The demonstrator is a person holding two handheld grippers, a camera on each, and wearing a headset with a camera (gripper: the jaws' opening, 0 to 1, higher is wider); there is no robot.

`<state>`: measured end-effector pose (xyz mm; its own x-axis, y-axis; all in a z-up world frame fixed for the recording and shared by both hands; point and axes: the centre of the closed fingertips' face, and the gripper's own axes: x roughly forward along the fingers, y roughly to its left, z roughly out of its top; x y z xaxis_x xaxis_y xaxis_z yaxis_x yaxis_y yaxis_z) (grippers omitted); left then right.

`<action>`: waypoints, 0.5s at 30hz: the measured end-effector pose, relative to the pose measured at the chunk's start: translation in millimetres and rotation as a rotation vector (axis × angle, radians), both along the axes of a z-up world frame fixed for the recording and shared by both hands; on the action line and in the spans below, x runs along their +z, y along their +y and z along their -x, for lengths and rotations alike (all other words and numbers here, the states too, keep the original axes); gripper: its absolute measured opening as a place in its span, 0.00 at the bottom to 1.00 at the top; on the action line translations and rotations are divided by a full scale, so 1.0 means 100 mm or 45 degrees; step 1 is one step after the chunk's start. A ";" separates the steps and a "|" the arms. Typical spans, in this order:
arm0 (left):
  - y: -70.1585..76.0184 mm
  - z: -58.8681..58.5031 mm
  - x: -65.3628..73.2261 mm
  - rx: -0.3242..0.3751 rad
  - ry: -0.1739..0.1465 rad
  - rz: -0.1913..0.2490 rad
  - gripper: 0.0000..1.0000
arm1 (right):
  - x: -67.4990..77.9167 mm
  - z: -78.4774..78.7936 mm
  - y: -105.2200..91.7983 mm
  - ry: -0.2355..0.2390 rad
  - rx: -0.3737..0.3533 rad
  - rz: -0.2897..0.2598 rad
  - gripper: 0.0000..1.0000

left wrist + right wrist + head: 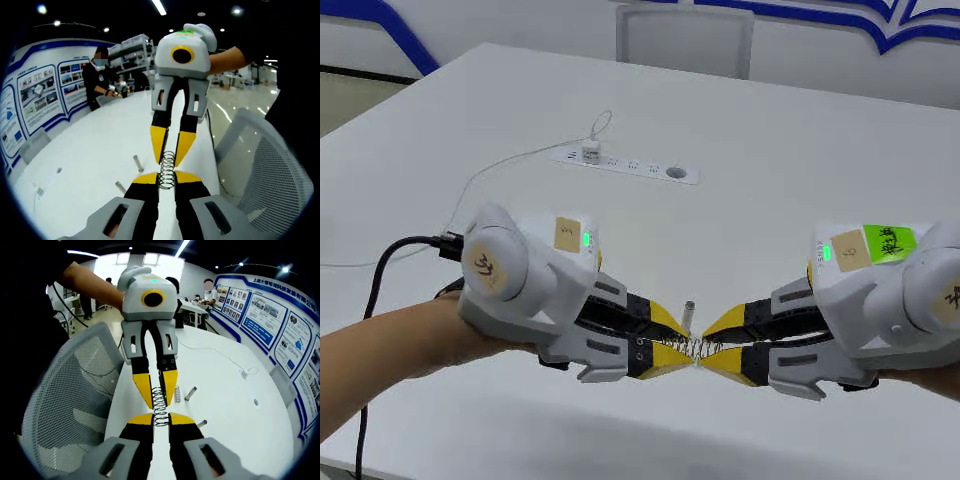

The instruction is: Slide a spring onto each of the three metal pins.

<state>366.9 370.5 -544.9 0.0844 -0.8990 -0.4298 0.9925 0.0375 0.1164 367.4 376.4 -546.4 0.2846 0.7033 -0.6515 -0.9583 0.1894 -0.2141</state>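
Note:
A small steel spring (695, 348) hangs level just above the white table (740, 130), stretched between my two grippers, which face each other tip to tip. My left gripper (686, 347) is shut on its left end, and my right gripper (704, 346) is shut on its right end. The same spring (166, 171) runs from my left gripper (167, 178) up to the right gripper (170, 152). In the right gripper view, the spring (159, 405) runs from my right gripper (160, 419) to the left gripper (157, 392). A metal pin (689, 315) stands upright just behind. Bare pins (190, 393) (201, 423) stand beside a second upright spring (177, 393).
A white power strip (625, 163) with a plugged charger and cable lies mid-table. A grey mesh chair (75, 405) stands at the near table edge and another chair (685, 38) at the far side. People work at a far bench (102, 75).

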 end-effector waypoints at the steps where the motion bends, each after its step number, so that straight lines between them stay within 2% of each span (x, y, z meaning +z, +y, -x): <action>1: 0.00 0.00 0.00 0.000 -0.002 0.001 0.10 | 0.00 0.00 0.00 -0.005 0.001 0.000 0.11; 3: 0.00 -0.01 0.01 0.002 0.001 0.003 0.10 | 0.01 -0.01 0.00 -0.007 -0.001 -0.004 0.12; 5: 0.01 0.00 0.01 0.005 0.022 0.004 0.10 | 0.01 0.00 0.00 -0.008 0.000 -0.011 0.12; 11: 0.03 0.01 0.04 -0.004 0.008 0.010 0.10 | 0.02 -0.02 0.00 -0.033 0.003 -0.023 0.16; 15: 0.04 0.00 0.05 0.000 0.000 0.016 0.10 | 0.00 -0.02 0.00 -0.003 -0.012 -0.052 0.17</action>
<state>367.1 374.7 -539.5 0.0845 -0.9043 -0.4184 0.9925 0.0390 0.1162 369.7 376.3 -546.1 0.2931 0.7265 -0.6215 -0.9558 0.2074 -0.2083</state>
